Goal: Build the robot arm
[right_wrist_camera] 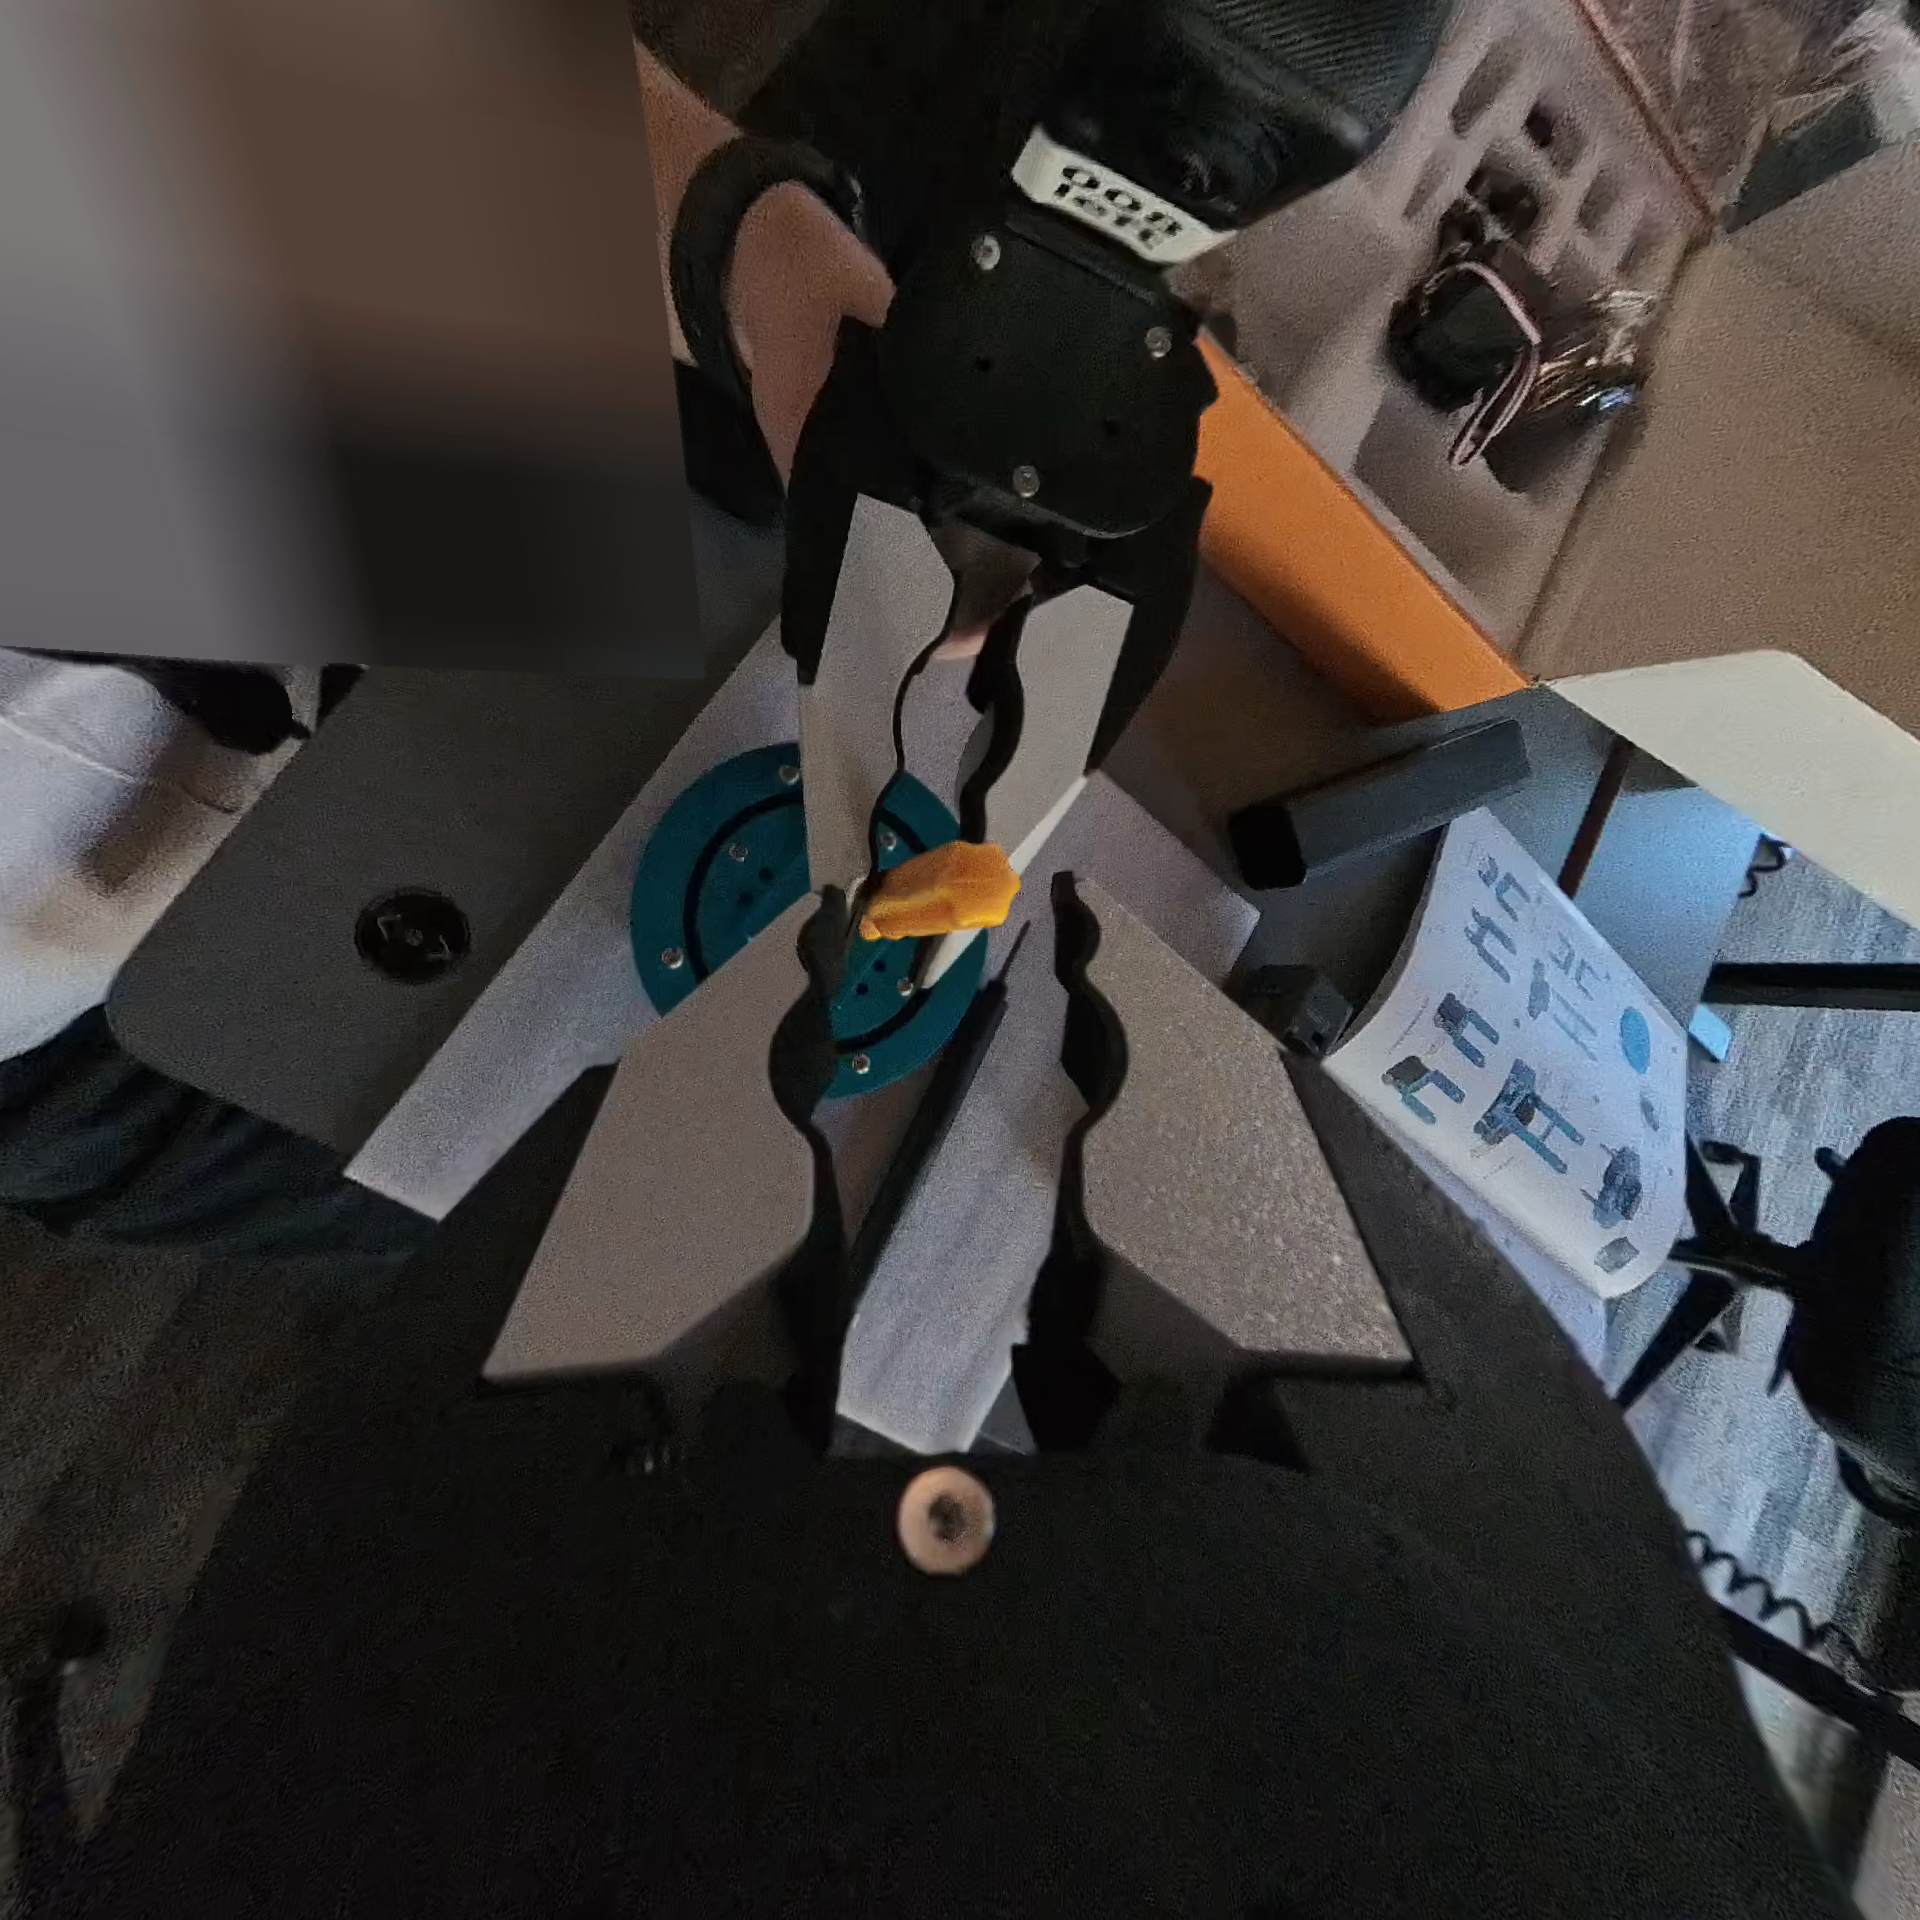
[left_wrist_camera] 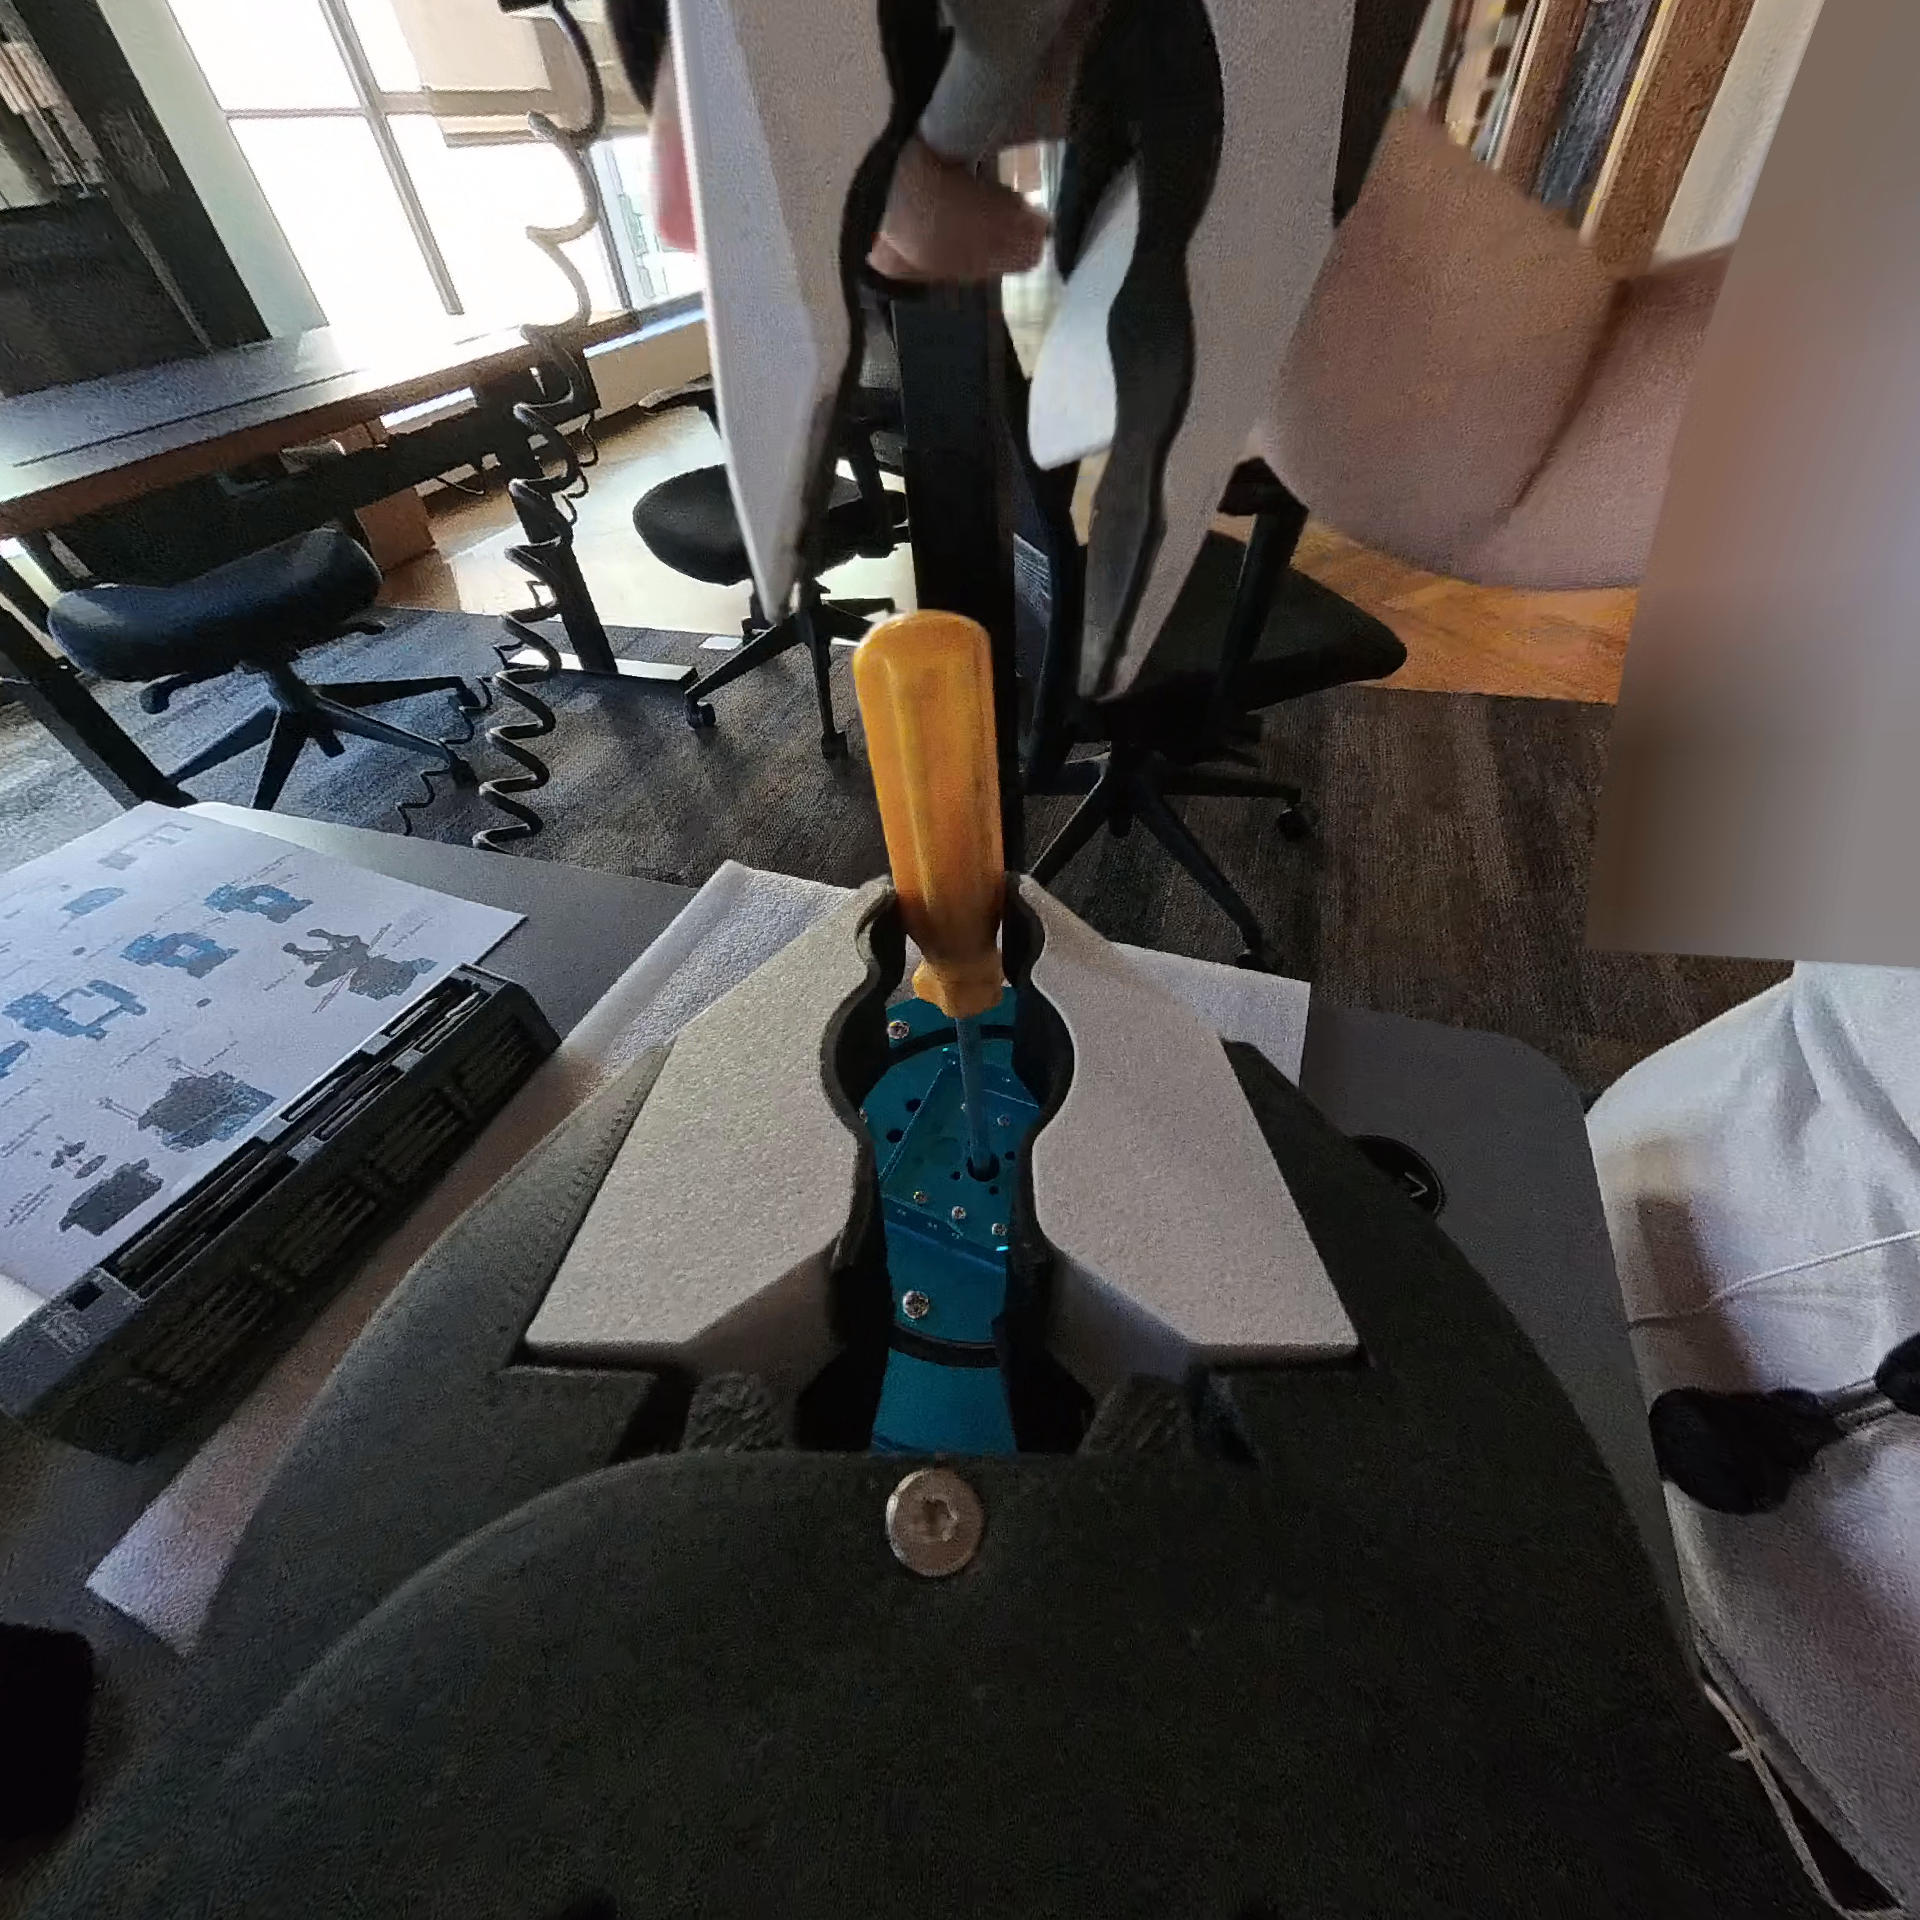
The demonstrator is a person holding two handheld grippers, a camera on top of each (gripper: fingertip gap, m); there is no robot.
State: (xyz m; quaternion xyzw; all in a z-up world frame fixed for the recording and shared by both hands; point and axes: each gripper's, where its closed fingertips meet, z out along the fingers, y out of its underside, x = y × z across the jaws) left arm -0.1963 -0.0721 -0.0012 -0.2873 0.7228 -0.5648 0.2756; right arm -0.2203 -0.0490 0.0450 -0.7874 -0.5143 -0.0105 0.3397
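Far left on the dark grey table lies a white printed sheet of blue and black part drawings. Just to its right, touching its edge, is a long black slotted plastic case. Next comes a white foam sheet, and on it a blue anodised metal assembly with a round screwed base plate. The left gripper reaches low over that assembly from the near side. Its jaws are drawn in almost together, and the tips pinch the lower end of the handle of an orange-handled screwdriver with a slim steel shaft. The screwdriver is the thing to watch. Its long axis stands close to upright, leaning a little to the left, with the tip down in a dark hole on top of the blue assembly. The handle rises up and away beyond the left fingertips. The right gripper comes down from above, pointing along that same axis. Its jaws stand partly open astride the butt of the handle. There is a plain gap on the right side, while the left fingertip is very close to the handle, and I cannot tell whether it touches. As far as I can judge it grips nothing. So the left gripper has the tool low on its handle, and the right one is at the top end, near but not closed. At the far right edge, near me, is a fold of a person's white garment.
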